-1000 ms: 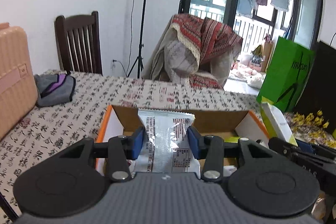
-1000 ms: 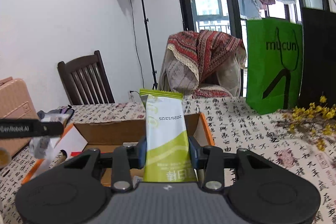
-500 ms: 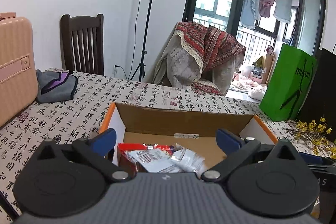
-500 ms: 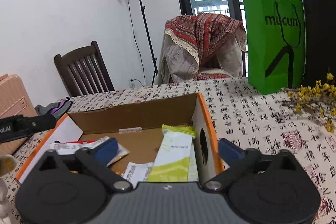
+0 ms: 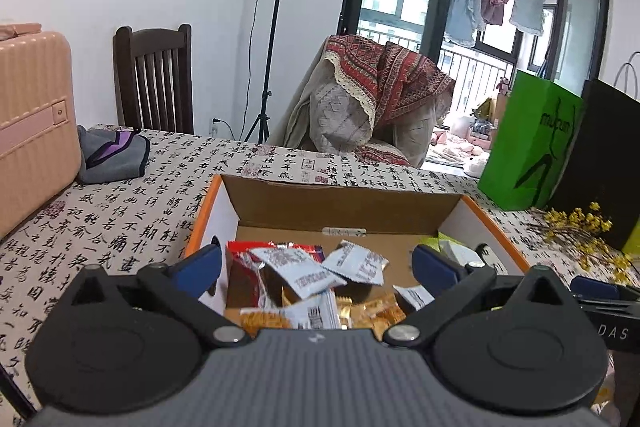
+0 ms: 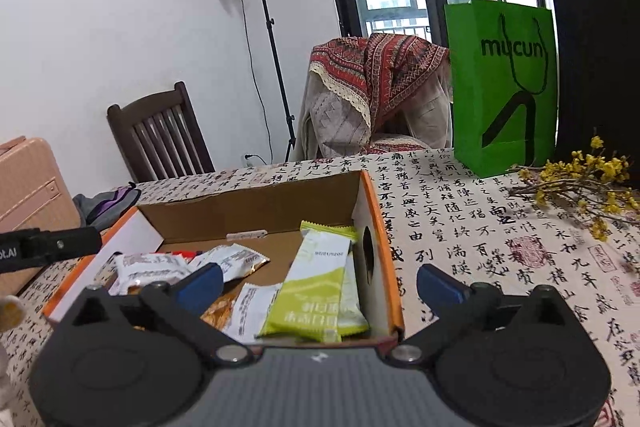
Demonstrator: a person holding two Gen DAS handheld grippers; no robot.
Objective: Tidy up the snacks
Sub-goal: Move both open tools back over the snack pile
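Over the cardboard box (image 6: pixel 256 211): left gripper (image 5: pixel 316 263) and right gripper (image 6: pixel 320 277), jaws just opened wide, empty; white packet (image 5: pixel 300 267) and green packet (image 6: pixel 316 291), clamped a second ago, now lie inside; two snacks stowed, both grippers free for more

— The cardboard box (image 5: pixel 344 205): what is it like?
— Raw matt brown card inside, with smooth white walls and an orange edge.
— And the snack packets (image 5: pixel 316 271) in it?
— Glossy crinkled film; the green packet (image 6: pixel 316 291) against the box's right wall looks smoother, a satin plastic.
— Beneath the box?
— A matt woven tablecloth (image 6: pixel 472 227) printed with black characters.
— Behind the box?
— A dark varnished wooden chair (image 5: pixel 154 83) and a matt paper green bag (image 6: pixel 500 83).
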